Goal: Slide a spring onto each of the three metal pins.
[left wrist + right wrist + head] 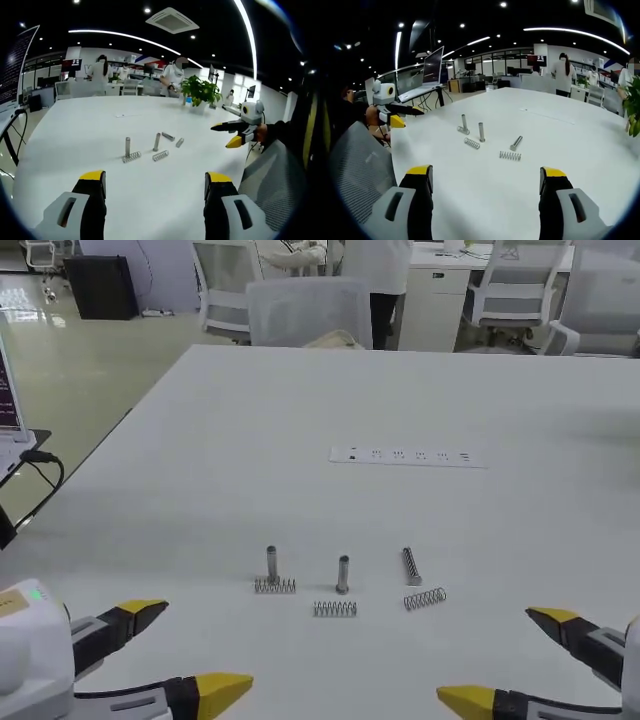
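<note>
Two metal pins stand upright on the white table: the left pin (271,562) (127,146) (464,122) and the middle pin (343,574) (156,141) (481,131). The right pin (410,565) (516,143) lies on its side. A loose spring lies by each: left spring (275,586), middle spring (335,609) (471,143), right spring (425,598) (510,156). My left gripper (190,648) (155,182) is open, near the table's front left. My right gripper (508,658) (485,172) is open at the front right. Both hold nothing.
A white power strip (408,456) lies flat beyond the pins. Mesh office chairs (310,310) stand at the table's far edge. A laptop and black cable (40,465) sit off the left side. People stand at desks in the background.
</note>
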### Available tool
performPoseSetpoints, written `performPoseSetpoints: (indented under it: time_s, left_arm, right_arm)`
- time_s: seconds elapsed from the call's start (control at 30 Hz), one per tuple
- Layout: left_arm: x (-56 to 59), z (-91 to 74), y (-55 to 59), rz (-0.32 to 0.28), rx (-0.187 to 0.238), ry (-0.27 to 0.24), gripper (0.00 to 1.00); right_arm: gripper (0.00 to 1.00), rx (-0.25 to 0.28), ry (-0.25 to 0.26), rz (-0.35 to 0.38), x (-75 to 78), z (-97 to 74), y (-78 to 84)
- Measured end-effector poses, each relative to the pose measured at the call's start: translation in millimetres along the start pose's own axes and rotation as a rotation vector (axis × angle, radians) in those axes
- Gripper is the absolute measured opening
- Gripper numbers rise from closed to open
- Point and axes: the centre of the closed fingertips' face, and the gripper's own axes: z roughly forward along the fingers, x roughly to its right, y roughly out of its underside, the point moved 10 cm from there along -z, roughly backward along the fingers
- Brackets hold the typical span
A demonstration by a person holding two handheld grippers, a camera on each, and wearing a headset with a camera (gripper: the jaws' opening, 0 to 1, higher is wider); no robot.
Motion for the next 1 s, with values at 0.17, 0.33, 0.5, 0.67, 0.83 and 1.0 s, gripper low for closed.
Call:
performPoseSetpoints:
  time_s: [0.17, 0.33, 0.5, 0.67, 0.83, 1.0]
  left_arm:
    - [-0.1, -3.0, -4.9, 0.013, 0.007, -0.006, 0.78]
    - [3.0, -10.4, -18.1, 0.02, 0.045, -0.009, 0.78]
    - [9.0, -14.3, -29.7, 0.041, 0.063, -0.007, 0.77]
    - [15.2, -17.5, -39.1, 0.05, 0.085, -0.001, 0.77]
    - [19.3, -17.3, -42.3, 0.048, 0.101, 0.004, 0.77]
    - [22.5, -15.5, -39.5, 0.051, 0.09, 0.011, 0.77]
  right_arm:
    - [0.87, 0.005, 0.007, -0.005, 2.4, -1.6, -1.8]
    - [0.87, 0.028, 0.026, -0.008, 8.9, -6.9, -11.4]
    - [0.86, 0.034, 0.046, -0.023, 17.0, -10.0, -19.7]
    - [0.85, 0.041, 0.058, -0.047, 27.9, -9.6, -32.9]
    - [0.83, 0.051, 0.061, -0.075, 36.4, -1.2, -51.8]
    - [0.8, 0.051, 0.056, -0.095, 43.4, 12.4, -65.5]
